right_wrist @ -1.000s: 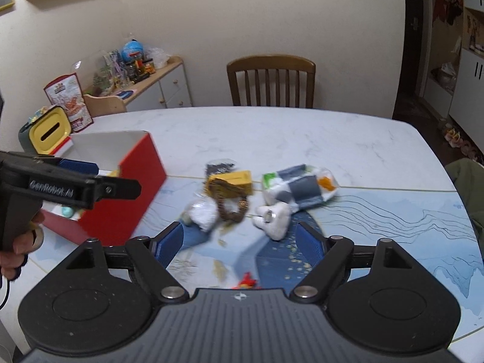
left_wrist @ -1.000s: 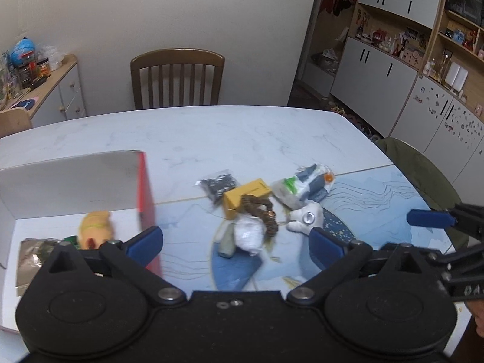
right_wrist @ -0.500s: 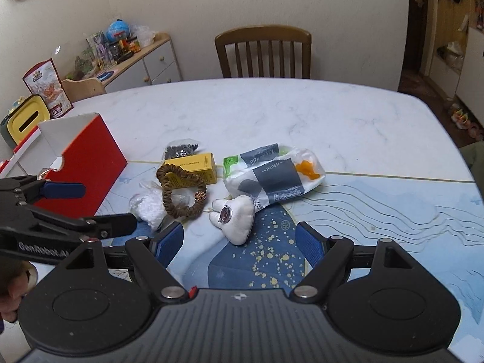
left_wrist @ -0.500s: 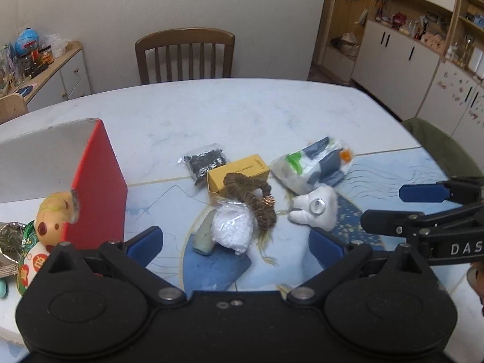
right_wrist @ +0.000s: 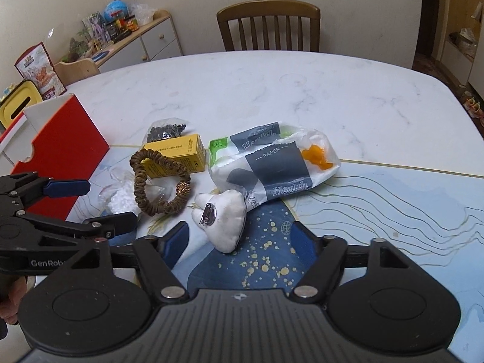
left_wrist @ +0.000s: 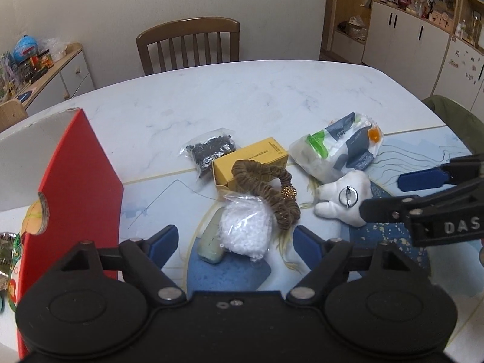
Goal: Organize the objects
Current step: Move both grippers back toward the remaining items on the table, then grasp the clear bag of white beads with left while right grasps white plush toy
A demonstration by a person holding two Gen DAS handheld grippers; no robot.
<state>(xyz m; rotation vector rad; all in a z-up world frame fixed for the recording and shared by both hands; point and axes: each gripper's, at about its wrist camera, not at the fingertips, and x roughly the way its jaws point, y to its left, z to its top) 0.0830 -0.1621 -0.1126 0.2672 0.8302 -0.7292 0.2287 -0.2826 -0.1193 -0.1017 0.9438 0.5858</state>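
We note a white marble table (right_wrist: 272, 90) — wooden chair (right_wrist: 268, 24) behind, sideboard (right_wrist: 145, 42) left; both claws (left_wrist: 234, 242) (right_wrist: 239, 239) spread, empty.

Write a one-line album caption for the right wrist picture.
Open right gripper nears a white tooth-shaped plush among a brown scrunchie, yellow box and tissue pack.

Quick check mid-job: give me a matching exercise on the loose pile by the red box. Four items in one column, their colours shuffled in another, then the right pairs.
Items:
1. Scrunchie
2. Small carton
3. Tooth-shaped plush
4. Bag of beads at the far edge of the pile

Colours:
A. White
B. Black
C. Brown with a gold bead
D. Yellow

Pairs: 1-C, 2-D, 3-A, 4-B
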